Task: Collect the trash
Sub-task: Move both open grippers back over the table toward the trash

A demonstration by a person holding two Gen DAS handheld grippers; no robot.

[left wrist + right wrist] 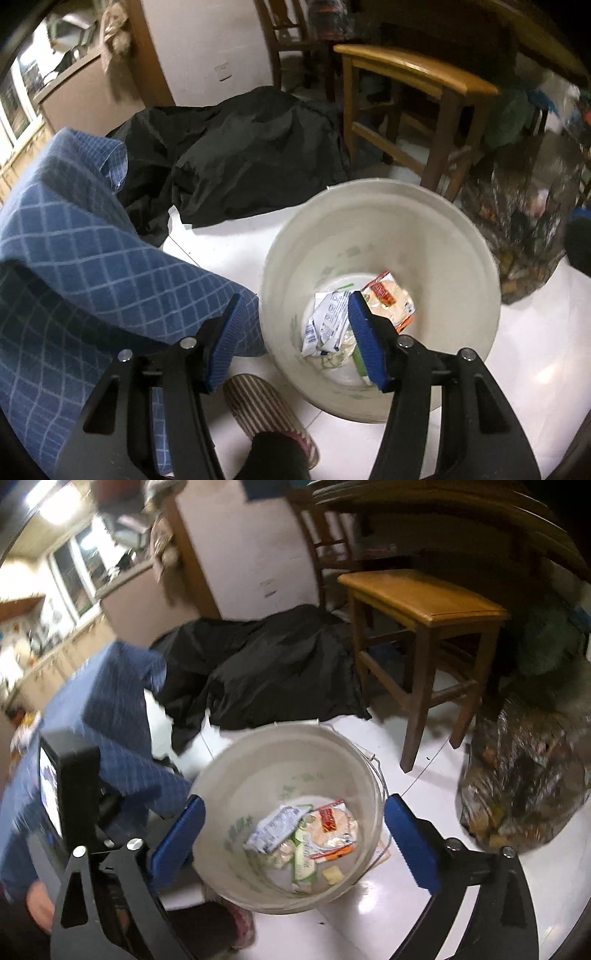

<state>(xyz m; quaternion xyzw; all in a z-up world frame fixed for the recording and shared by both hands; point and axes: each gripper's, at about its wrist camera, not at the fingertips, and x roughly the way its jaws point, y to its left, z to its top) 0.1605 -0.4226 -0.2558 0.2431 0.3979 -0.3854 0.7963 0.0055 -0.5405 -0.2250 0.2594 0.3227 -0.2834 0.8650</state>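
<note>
A cream plastic bucket (pixel 288 251) stands on the white floor and holds several wrappers: a white and blue packet (pixel 327 317) and an orange snack wrapper (pixel 388 291). My left gripper (pixel 295 339) is open and empty above the bucket's near left rim. In the right wrist view the same bucket (pixel 236 771) shows the white packet (pixel 275 829), the orange wrapper (pixel 332 827) and a green wrapper (pixel 304 860). My right gripper (pixel 295 842) is open and empty, its fingers spread wide over the bucket.
A blue checked cloth (pixel 85 258) hangs at the left, over a table edge. A black bag (pixel 236 155) lies on the floor behind. A wooden stool (pixel 424 635) stands at the right, with a full clear trash bag (pixel 524 782) beside it. A striped slipper (pixel 266 413) is below the bucket.
</note>
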